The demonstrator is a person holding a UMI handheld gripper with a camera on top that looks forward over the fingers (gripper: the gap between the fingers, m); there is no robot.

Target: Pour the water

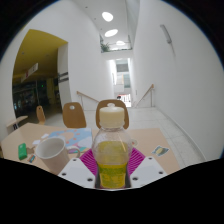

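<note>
**Clear plastic, glazed cup, matt table**

At lower centre, a bottle [112, 152] of clear, glossy plastic, yellowish through its wall, topped by a pale matt cap [111, 117]. Gripped on both sides by the gripper [112, 170]: matt magenta pads [90, 163] on white, smooth, hard-looking fingers. At lower left, a white cup [52, 155], smooth, faintly shiny like glazed ceramic. Underneath, a pale table [165, 133], matt and even. Behind, at middle, chairs [74, 114] with smooth tan backs, wood-like. Across the upper frame, flat white painted walls [170, 50].
</note>
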